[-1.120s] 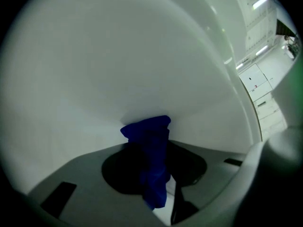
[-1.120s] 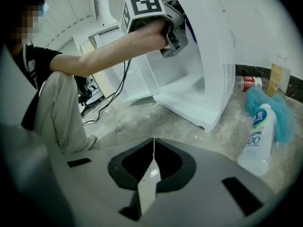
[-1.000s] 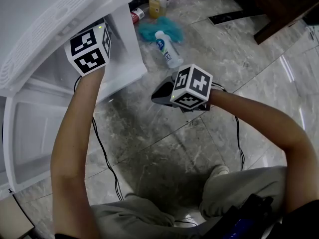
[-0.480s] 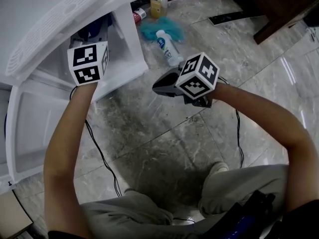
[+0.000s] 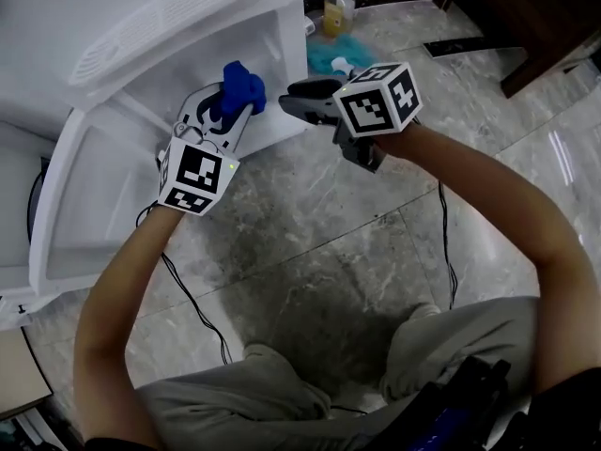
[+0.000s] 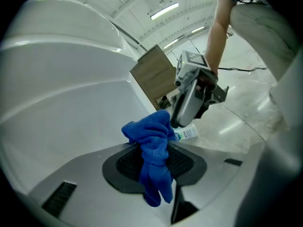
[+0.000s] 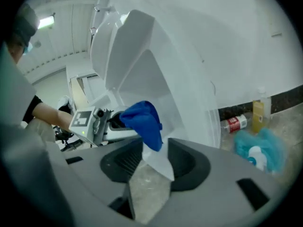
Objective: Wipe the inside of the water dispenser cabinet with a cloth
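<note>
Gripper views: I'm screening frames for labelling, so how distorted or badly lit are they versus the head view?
Left gripper view: strong fisheye, black corners, blue cloth sharp. Right gripper view: same bending, white water dispenser washed out. Head view: dim, straighter, glare streaks on the marble floor.

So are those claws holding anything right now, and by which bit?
The left gripper is shut on the blue cloth, pinching the crumpled bundle around its middle. The right gripper, whose jaws have just been opening, holds nothing.
</note>
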Motion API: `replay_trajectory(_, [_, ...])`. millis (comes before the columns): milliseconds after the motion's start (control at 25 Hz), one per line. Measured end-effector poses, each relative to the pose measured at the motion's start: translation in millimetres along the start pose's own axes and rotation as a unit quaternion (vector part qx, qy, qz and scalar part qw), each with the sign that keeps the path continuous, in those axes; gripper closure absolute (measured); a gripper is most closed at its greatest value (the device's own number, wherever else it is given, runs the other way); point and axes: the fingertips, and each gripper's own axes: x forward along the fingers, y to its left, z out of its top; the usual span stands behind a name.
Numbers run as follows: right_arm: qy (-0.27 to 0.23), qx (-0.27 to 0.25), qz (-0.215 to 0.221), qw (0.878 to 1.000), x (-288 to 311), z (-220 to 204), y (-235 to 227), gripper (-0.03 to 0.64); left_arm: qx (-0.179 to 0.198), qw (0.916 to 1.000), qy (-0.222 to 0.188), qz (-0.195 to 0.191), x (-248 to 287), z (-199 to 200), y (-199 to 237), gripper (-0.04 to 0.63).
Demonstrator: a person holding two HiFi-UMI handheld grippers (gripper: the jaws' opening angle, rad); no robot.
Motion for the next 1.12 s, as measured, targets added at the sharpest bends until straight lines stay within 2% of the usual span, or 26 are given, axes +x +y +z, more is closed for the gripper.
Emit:
replay_trajectory(40, [-0.007,-0.004,0.005,1.000,4,5,7,0.434,0.013,0.9999,0.006,-0.005,-4,-4,-3,0.477])
replay_trajectory(120, [-0.013,-0.012,0.017,1.000,13,11,22,0.364,0.049,0.9986,0.014,-0.015,-10,-7,-11,0.477])
replay_trajectory(280, [0.000,-0.018,0.037,0.999,26,10,45,0.350,0.094,0.9951,0.014,-0.024,-12,1,-23,0.479])
replay_trajectory(400, [0.015,-0.020,0.038,0.999,29,5,50,0.344,0.150,0.9882,0.015,-0.026,-12,7,-28,0.477])
replay_trajectory(560, [0.020,-0.013,0.054,0.998,27,4,57,0.339,0.206,0.9776,0.013,-0.039,-12,11,-35,0.477])
replay_trajectory(680, [0.018,0.005,0.070,0.997,28,3,65,0.267,0.228,0.9724,0.015,-0.048,-11,10,-39,0.477])
replay_trajectory(760, [0.017,0.004,0.064,0.998,31,3,63,0.267,0.249,0.9671,0.011,-0.050,-11,12,-45,0.477])
replay_trajectory(800, [0.019,0.001,0.058,0.998,31,3,60,0.267,0.252,0.9662,0.009,-0.053,-11,13,-49,0.477])
replay_trajectory(880, [0.027,0.003,0.049,0.998,32,1,54,0.275,0.233,0.9706,0.008,-0.060,-9,13,-53,0.477])
replay_trajectory(960, [0.039,0.009,0.046,0.998,30,-2,48,0.386,0.206,0.9761,0.010,-0.067,-8,10,-55,0.474])
replay_trajectory(1120, [0.057,0.006,0.044,0.997,29,-8,45,0.446,0.170,0.9820,0.011,-0.081,-5,6,-58,0.449])
